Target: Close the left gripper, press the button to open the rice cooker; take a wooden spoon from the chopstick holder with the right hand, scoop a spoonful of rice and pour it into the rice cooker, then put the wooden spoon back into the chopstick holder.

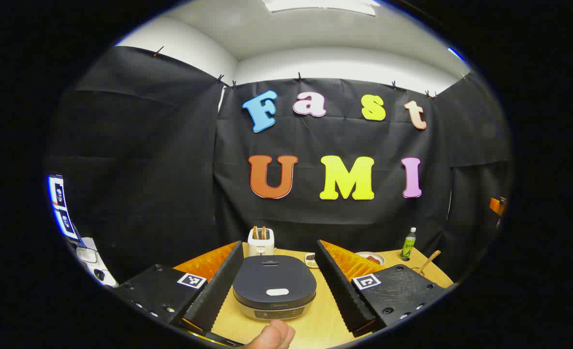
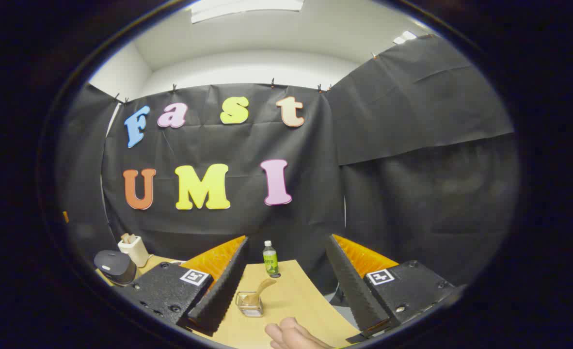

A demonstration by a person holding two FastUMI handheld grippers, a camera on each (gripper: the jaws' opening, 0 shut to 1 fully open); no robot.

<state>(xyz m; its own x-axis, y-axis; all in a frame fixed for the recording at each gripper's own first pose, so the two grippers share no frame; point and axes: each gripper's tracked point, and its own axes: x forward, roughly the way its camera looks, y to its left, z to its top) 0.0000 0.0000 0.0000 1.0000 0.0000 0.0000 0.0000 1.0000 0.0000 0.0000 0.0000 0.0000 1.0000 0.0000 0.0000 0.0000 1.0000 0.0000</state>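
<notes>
The left gripper [image 1: 277,286] is wide open, holding nothing. The rice cooker [image 1: 274,287] sits on the table [image 1: 325,325] right in front of it, between its two fingers — lid shut. A toaster [image 1: 261,241] stands behind the cooker.

The right gripper [image 2: 286,286] is wide open too. Just ahead, a bit toward its left finger, is the chopstick holder [image 2: 250,304] with the wooden spoon [image 2: 262,287] leaning in it. A green bottle [image 2: 269,259] stands farther back.

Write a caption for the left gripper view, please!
Open left gripper facing the closed rice cooker on the table.
</notes>
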